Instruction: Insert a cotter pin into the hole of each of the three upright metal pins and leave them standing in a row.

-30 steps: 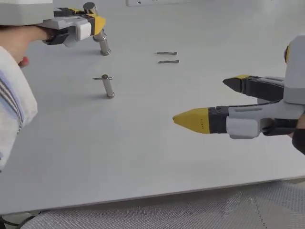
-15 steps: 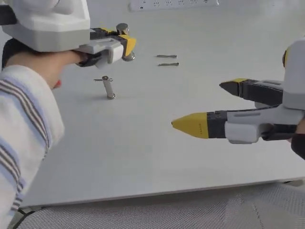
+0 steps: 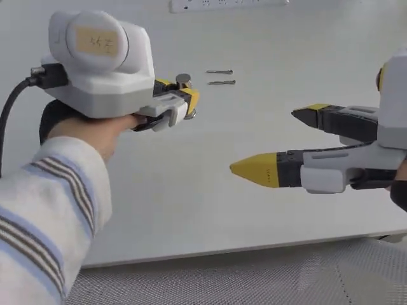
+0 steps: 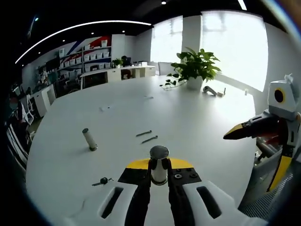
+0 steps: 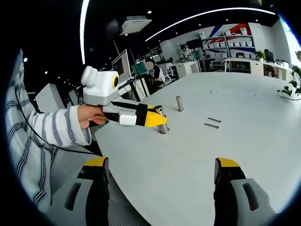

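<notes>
A: Your left gripper (image 3: 189, 101) has carried the metal pin (image 3: 184, 80) from the upper left of the head view to just left of centre, all within a second. Its fingers are closed on the shaft, with the head up.

B: And the two cotter pins (image 3: 220, 82)?

A: They haven't moved. They lie side by side at upper centre on the bench (image 3: 191, 210), and your metal pin is now near them. Your right gripper (image 3: 264, 140) has stayed at the right edge, fingers spread wide with nothing between them.

B: So you've brought the work towards the free gripper. What about the finished pin, the one with a cotter already through it?

A: In the head view your left hand (image 3: 95, 133) now covers that spot. The left gripper view shows a second pin (image 4: 89, 139) upright at centre left, with no cotter in it that I can make out.

B: Then I judge one done and two to go. Hold this metal pin steady and send your right gripper for a cotter pin. I can't tell whether the metal pin's foot touches the bench.
</notes>
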